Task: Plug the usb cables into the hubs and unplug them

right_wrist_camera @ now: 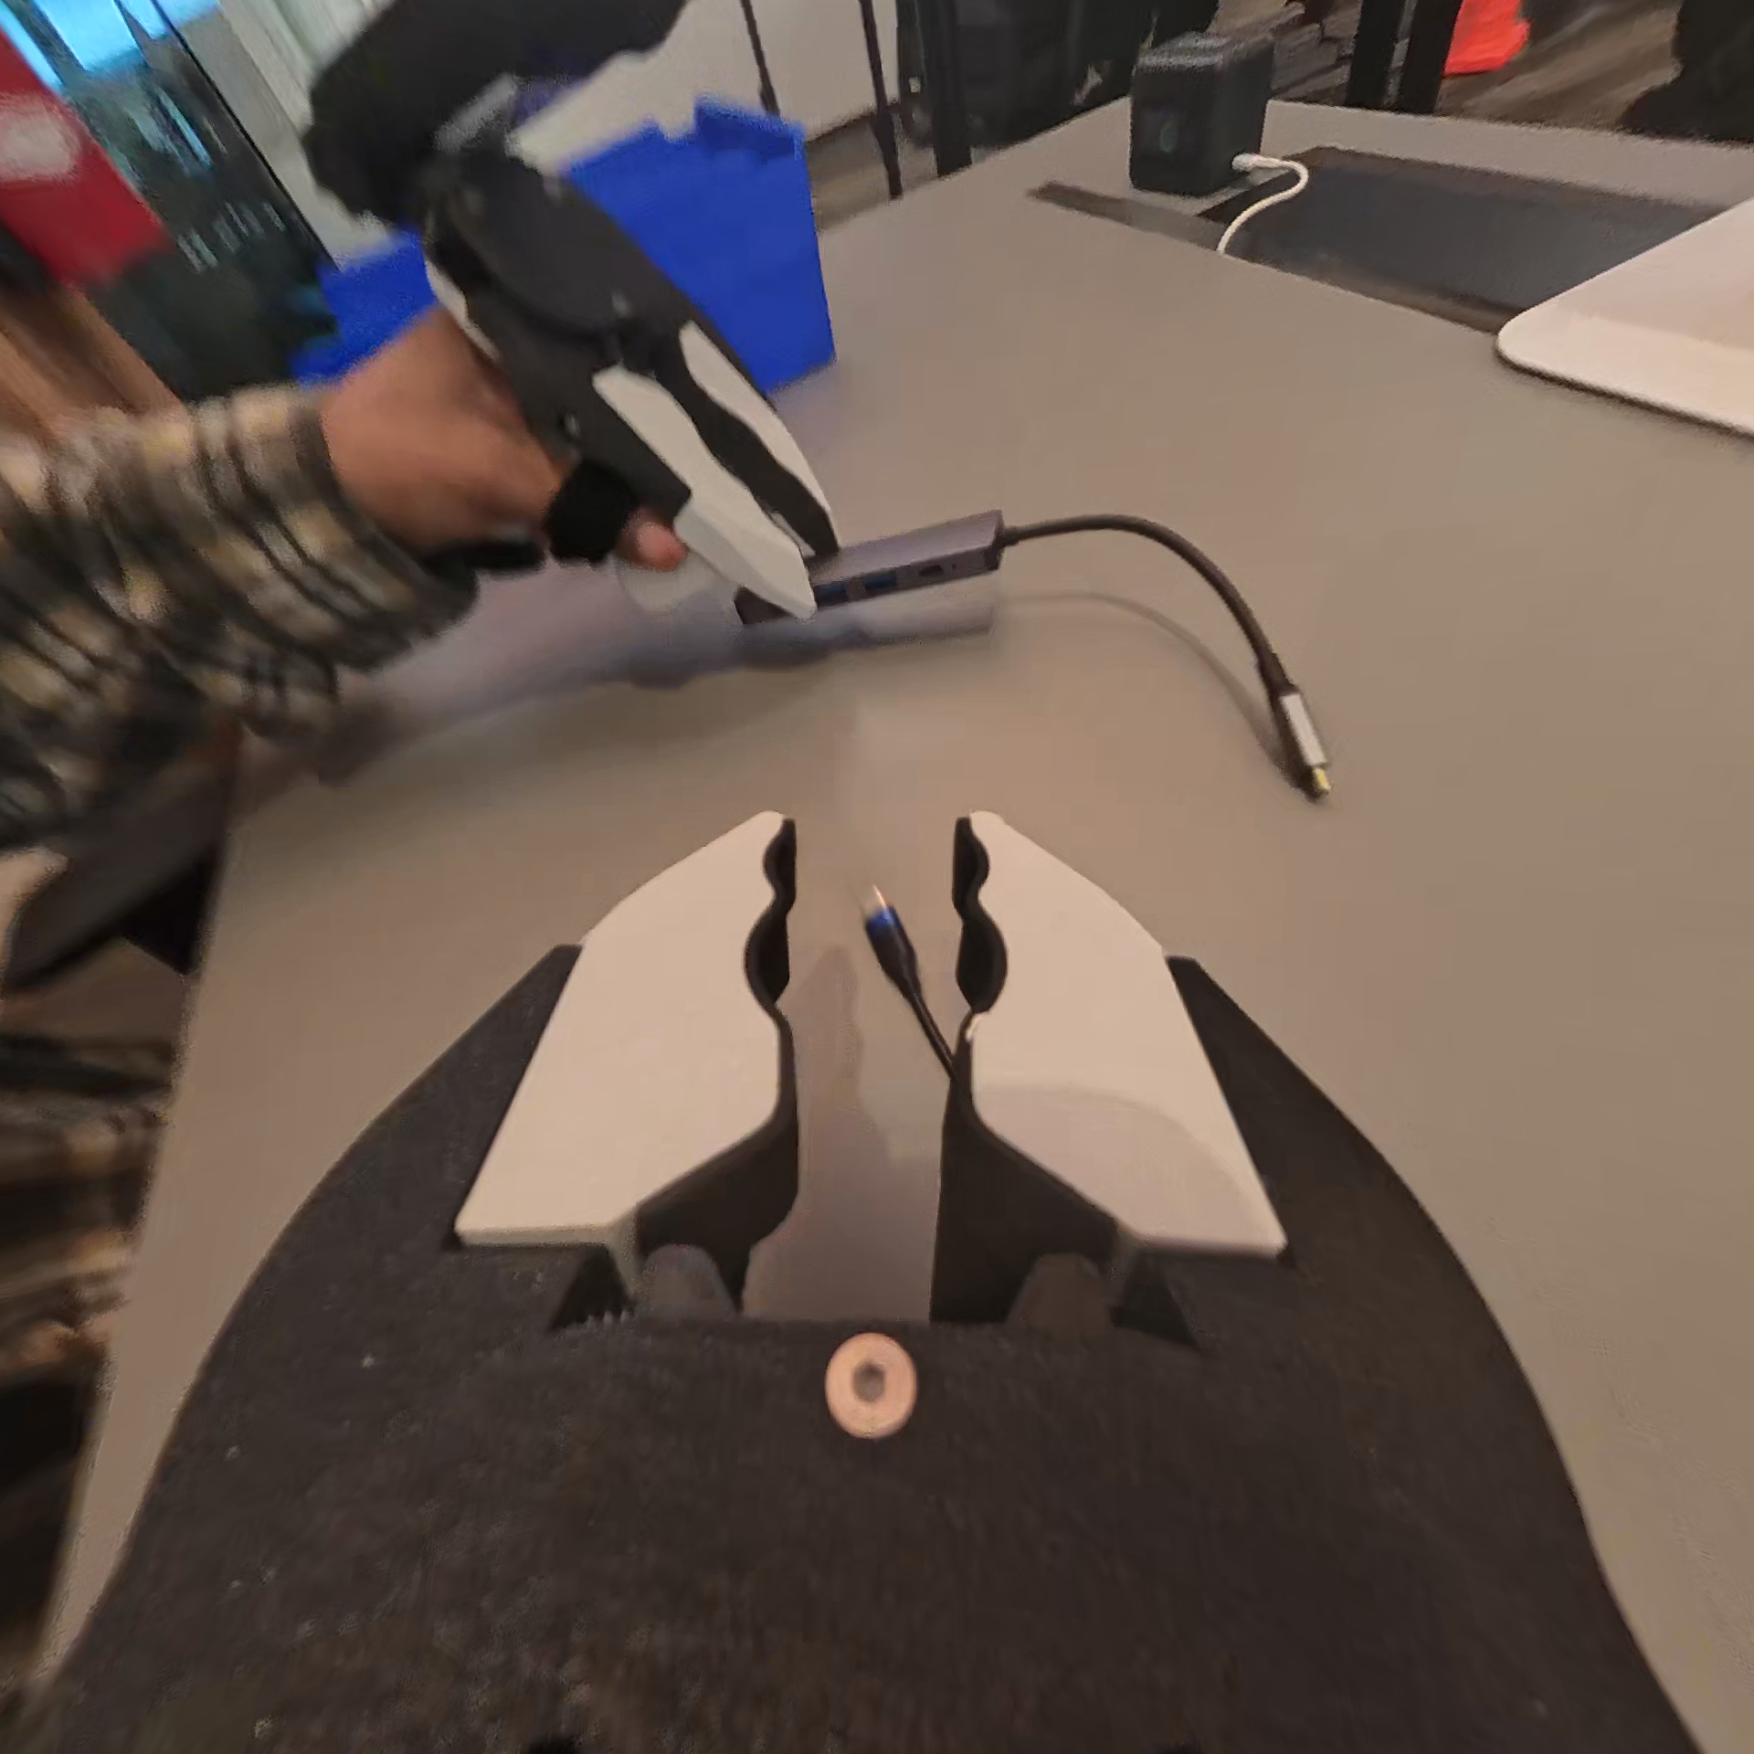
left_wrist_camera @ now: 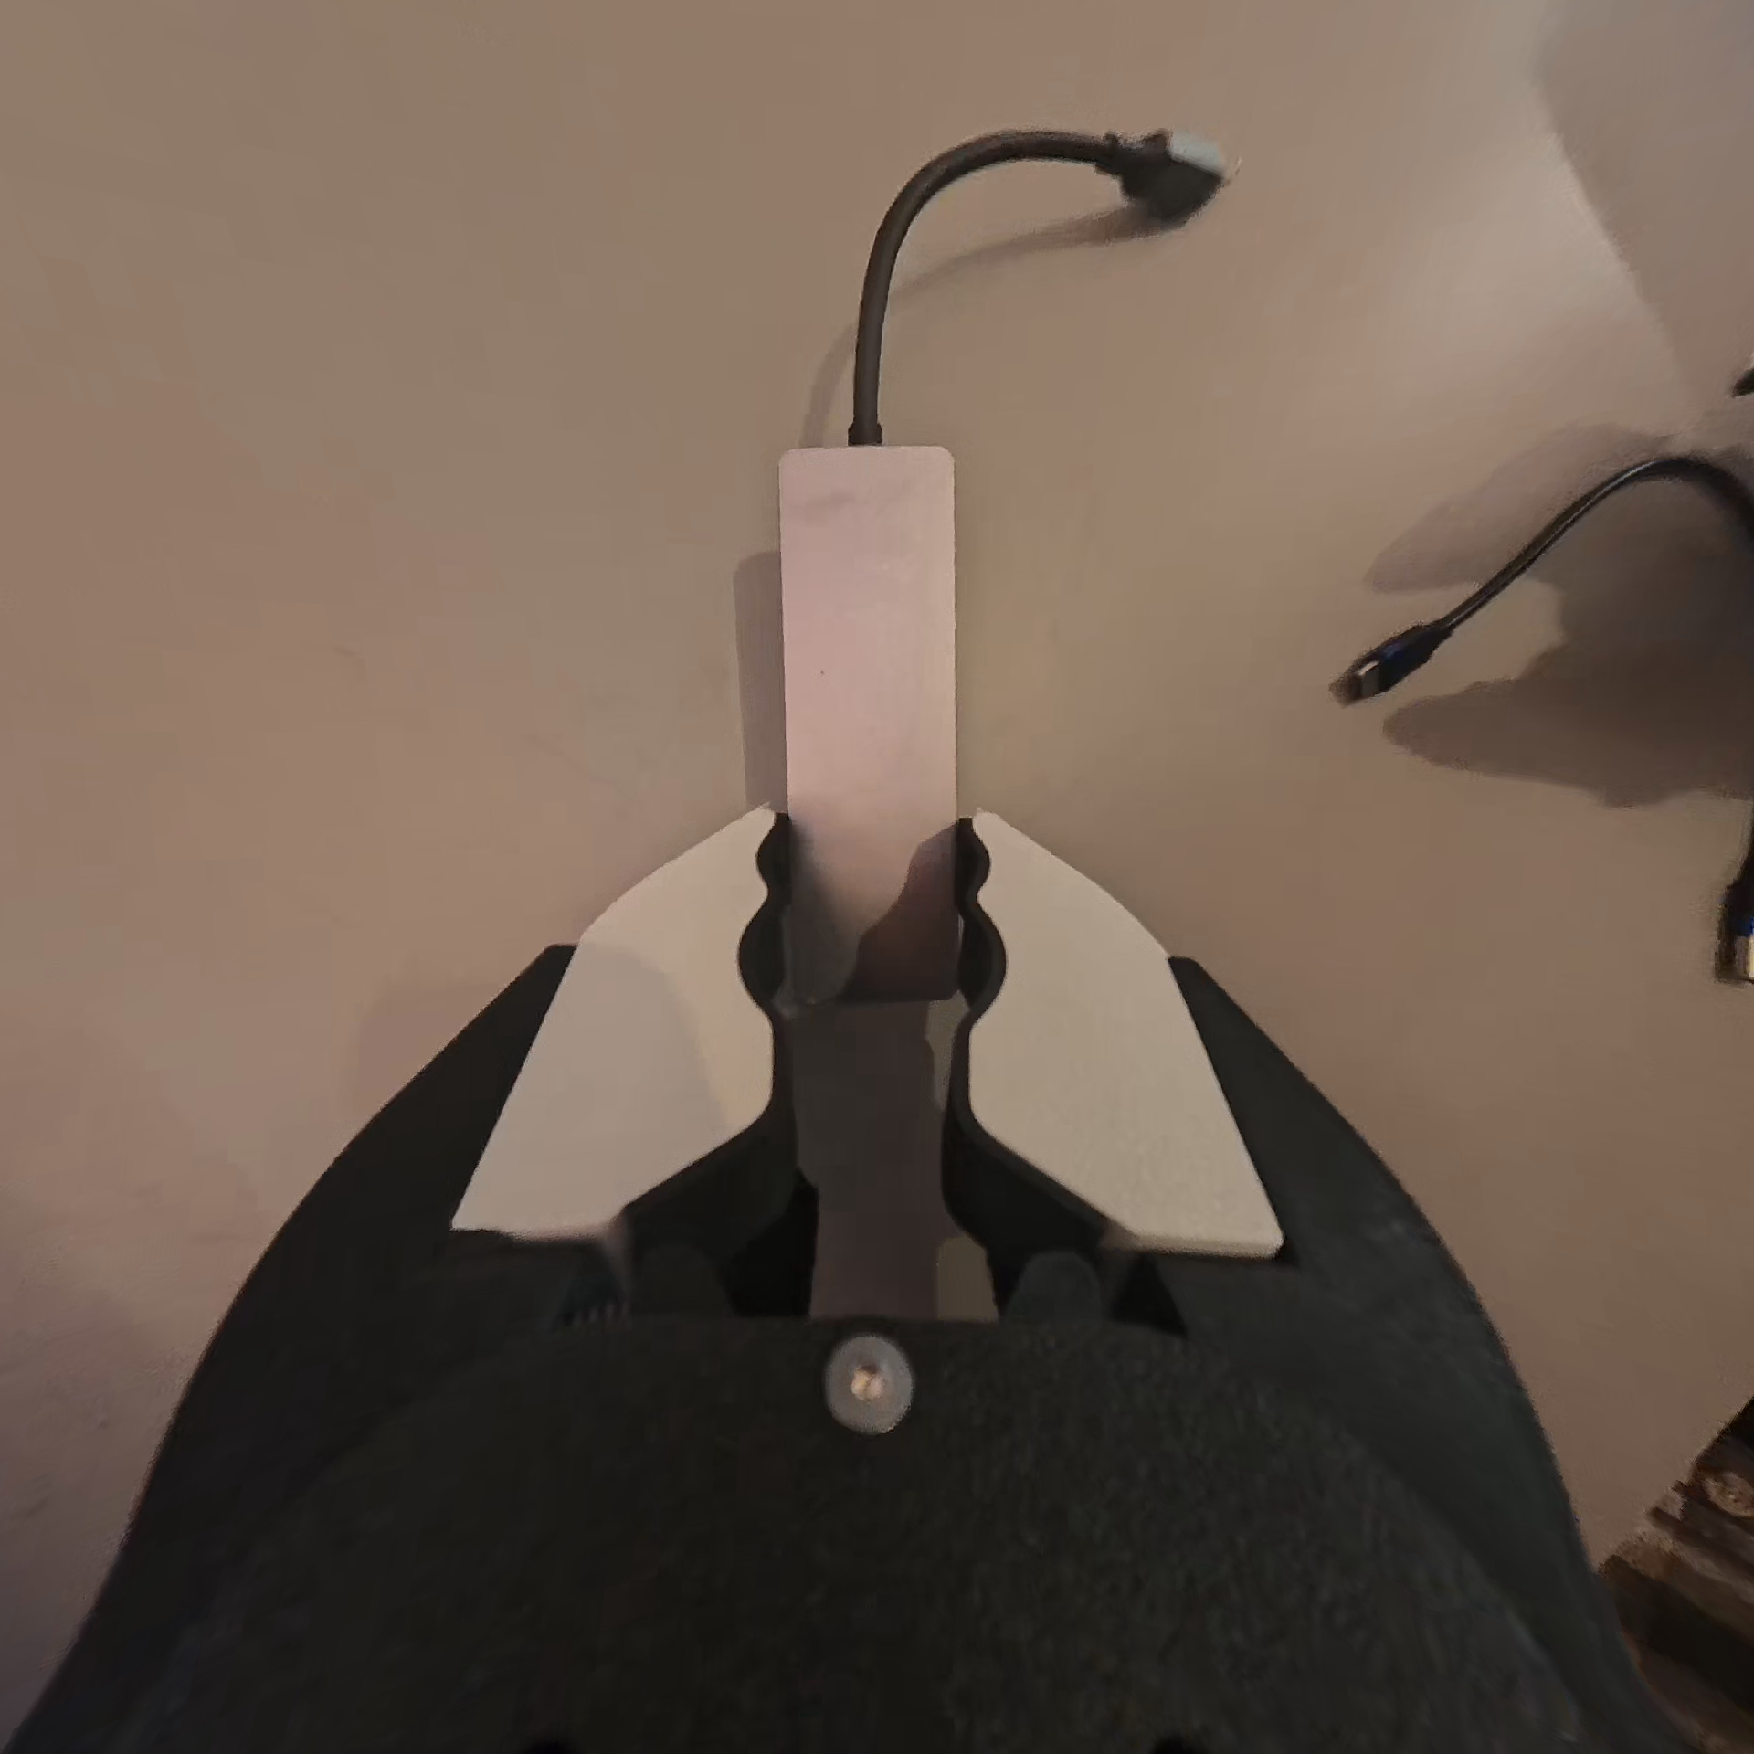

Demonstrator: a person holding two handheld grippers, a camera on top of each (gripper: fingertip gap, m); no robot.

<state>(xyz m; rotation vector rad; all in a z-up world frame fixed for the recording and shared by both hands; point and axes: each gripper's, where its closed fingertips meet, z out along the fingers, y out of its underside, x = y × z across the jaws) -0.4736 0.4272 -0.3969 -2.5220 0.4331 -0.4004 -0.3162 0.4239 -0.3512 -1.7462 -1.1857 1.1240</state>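
Observation:
My left gripper (left_wrist_camera: 873, 826) is shut on the near end of a flat grey USB hub (left_wrist_camera: 868, 645). The hub's short black lead (left_wrist_camera: 883, 285) curves right to its plug (left_wrist_camera: 1177, 161). In the right wrist view the left gripper (right_wrist_camera: 807, 579) holds the hub (right_wrist_camera: 911, 560) just above the grey table (right_wrist_camera: 1234, 949), ports facing me. My right gripper (right_wrist_camera: 873, 835) is open. A black USB cable with a blue-tipped plug (right_wrist_camera: 887, 930) lies between its fingers, unclamped, and its cord runs under the right finger. This cable (left_wrist_camera: 1395, 664) also shows in the left wrist view.
The hub's lead (right_wrist_camera: 1186, 560) ends in a grey plug (right_wrist_camera: 1300, 731) on the table. A blue bin (right_wrist_camera: 702, 237) stands behind the left gripper. At the back right are a black box (right_wrist_camera: 1201, 114), a dark mat (right_wrist_camera: 1424, 228) and a white slab (right_wrist_camera: 1661, 332). A second plug (left_wrist_camera: 1737, 949) lies at the right edge. The grippers' ends are close to 15 centimetres from one another.

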